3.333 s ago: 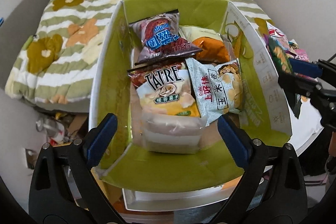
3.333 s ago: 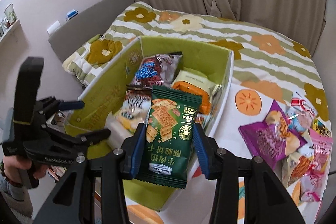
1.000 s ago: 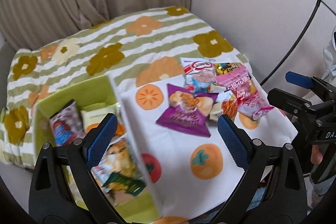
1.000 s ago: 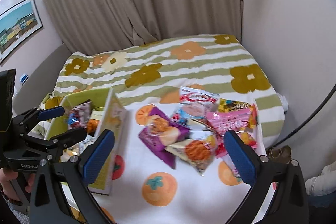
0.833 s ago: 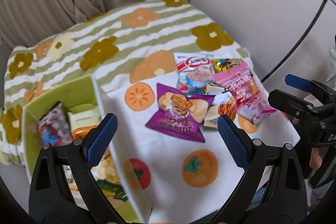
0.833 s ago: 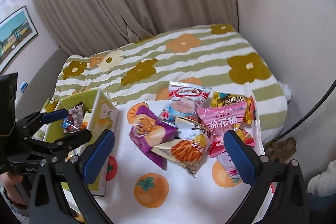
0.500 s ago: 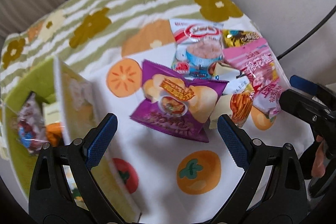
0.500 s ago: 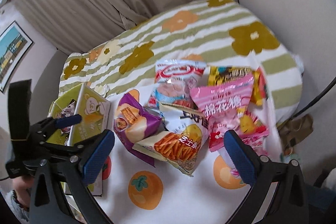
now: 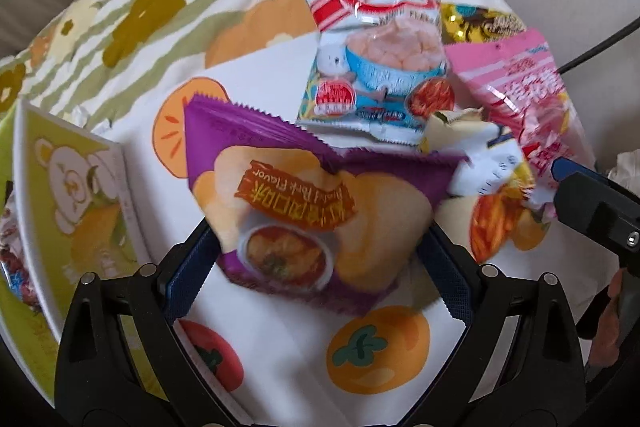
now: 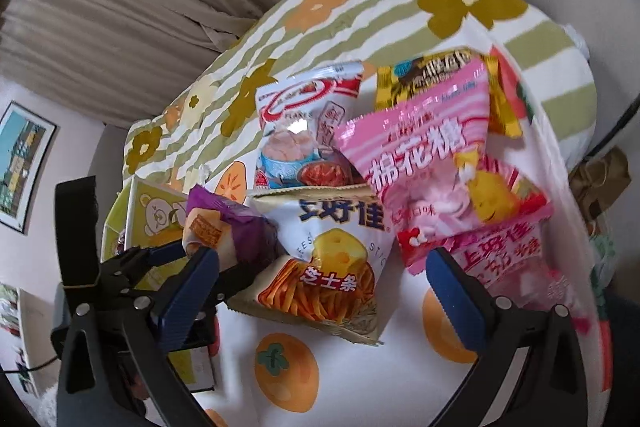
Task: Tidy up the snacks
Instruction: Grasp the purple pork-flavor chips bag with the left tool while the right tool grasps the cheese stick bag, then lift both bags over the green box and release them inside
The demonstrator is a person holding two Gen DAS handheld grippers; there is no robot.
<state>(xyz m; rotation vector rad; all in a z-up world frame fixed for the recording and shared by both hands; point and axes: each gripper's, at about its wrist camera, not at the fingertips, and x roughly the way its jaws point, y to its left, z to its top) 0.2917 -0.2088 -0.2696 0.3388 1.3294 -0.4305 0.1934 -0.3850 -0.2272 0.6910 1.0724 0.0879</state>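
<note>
Straddling the purple chip bag (image 9: pixel 304 215), the left gripper (image 9: pixel 316 275) has its jaws apart, one on each side, unclamped. The right gripper (image 10: pixel 320 291) frames the cheese-stick bag (image 10: pixel 324 259), jaws apart, apparently so each can pick one for the green box (image 9: pixel 68 195).

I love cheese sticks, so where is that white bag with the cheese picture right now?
In the right wrist view the cheese stick bag lies mid-frame on the fruit-print cloth, between the purple chip bag on its left and the pink marshmallow bag on its right.
</note>
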